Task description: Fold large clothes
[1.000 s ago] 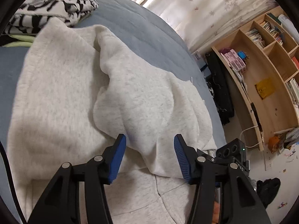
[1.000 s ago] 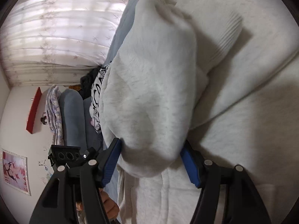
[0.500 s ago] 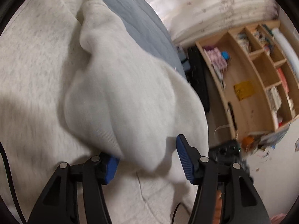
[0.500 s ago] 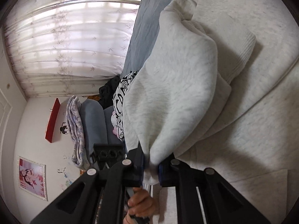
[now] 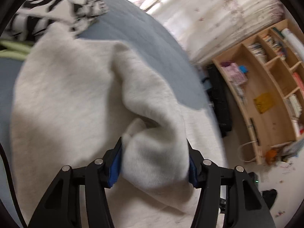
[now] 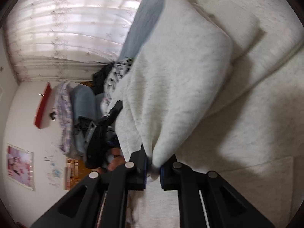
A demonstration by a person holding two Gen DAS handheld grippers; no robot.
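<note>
While the right hand-held gripper (image 6: 153,168) pinched the sweatshirt (image 5: 76,95) tight, the left hand-held gripper (image 5: 154,163), closing around its bunched cuff, needed a firm, matching grip before lifting off the bed (image 5: 144,49).

Fuzzy matt fleece sweatshirt (image 5: 76,95), wooden bookshelf (image 5: 269,117)

Right gripper (image 6: 153,168) is clamped on a bunched fold of the grey sweatshirt (image 6: 190,87). The garment lies across the blue bed (image 6: 140,26), overhanging its edge.
</note>
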